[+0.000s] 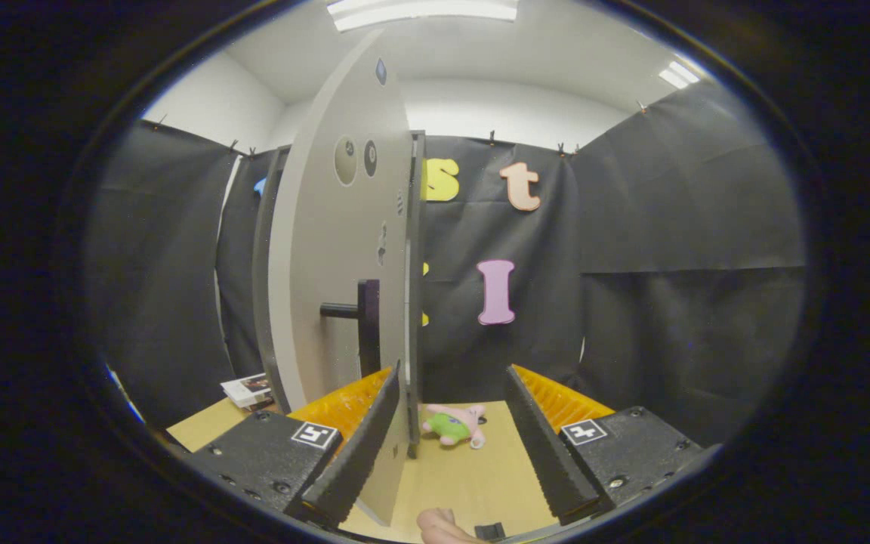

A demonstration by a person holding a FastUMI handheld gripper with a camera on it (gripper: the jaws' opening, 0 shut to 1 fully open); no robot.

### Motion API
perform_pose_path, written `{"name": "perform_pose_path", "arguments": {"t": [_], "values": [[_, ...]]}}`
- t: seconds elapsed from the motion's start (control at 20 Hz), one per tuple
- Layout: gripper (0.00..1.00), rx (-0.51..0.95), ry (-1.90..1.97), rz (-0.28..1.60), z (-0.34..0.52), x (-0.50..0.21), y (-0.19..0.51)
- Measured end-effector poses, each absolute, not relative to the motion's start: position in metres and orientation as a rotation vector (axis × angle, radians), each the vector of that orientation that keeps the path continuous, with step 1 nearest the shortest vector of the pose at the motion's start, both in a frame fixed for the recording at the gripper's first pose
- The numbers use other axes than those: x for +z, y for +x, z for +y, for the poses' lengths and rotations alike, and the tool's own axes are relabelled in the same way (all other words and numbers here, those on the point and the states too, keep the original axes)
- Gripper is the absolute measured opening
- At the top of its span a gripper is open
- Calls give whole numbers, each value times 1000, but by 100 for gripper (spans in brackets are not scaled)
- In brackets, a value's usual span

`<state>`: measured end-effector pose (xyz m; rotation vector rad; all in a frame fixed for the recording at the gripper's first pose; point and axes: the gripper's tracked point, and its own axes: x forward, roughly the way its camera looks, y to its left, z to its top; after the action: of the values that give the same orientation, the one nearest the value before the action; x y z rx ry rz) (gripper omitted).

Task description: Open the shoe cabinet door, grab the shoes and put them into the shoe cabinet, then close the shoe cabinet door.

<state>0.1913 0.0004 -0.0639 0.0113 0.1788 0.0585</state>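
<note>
The shoe cabinet door (329, 249), a pale panel, stands swung out toward me, nearly edge-on. Its dark handle (365, 325) sticks out just above my left fingertip (382, 393). The door's dark front edge (414, 302) runs down between my fingers, close to the left one. Behind the door shows the dark cabinet frame (263, 264). My gripper (454, 370) is open, and its right finger (533, 423) is well clear of the door.
A pink and green plush toy (455, 425) lies on the tan tabletop (473, 476) just ahead of the fingers. A small stack of booklets (248, 391) rests to the left of the cabinet. A person's fingertip (441, 527) shows below the gripper. Black cloth walls surround the table.
</note>
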Motion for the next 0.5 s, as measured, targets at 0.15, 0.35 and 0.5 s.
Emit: {"name": "perform_pose_path", "arguments": {"t": [0.15, 0.35, 0.5], "values": [[93, 74, 2, 187, 19, -62, 189], [93, 114, 5, 193, 55, -63, 189], [93, 151, 21, 206, 87, -64, 194]]}}
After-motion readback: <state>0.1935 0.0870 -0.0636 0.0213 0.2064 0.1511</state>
